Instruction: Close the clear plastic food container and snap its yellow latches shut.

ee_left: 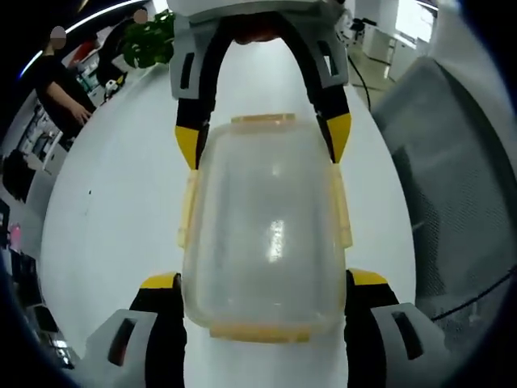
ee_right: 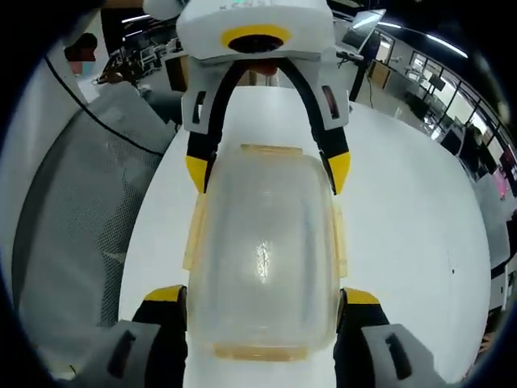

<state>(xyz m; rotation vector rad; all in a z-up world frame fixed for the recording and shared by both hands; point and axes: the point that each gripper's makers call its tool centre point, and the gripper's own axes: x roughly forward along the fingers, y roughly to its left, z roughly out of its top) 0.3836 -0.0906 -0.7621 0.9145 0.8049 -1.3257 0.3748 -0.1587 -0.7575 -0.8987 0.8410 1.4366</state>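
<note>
Left gripper view: left tongs (ee_left: 262,303) straddle the clear container (ee_left: 265,226) on the white tabletop (ee_left: 113,218), jaws spread against its sides; right tongs (ee_left: 262,141) straddle the 12 o'clock end. A person (ee_left: 60,85) stands at 10 o'clock. Right gripper view: a mesh chair (ee_right: 73,218) at 9 o'clock.

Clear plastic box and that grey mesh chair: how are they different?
The clear plastic box is see-through, with yellow latches on its edges; the grey mesh chair is dull netting. The box lies on the white table; the chair stands beside the table. The box sits between the jaws of the left gripper and the right gripper; the chair has no jaws near it.
</note>
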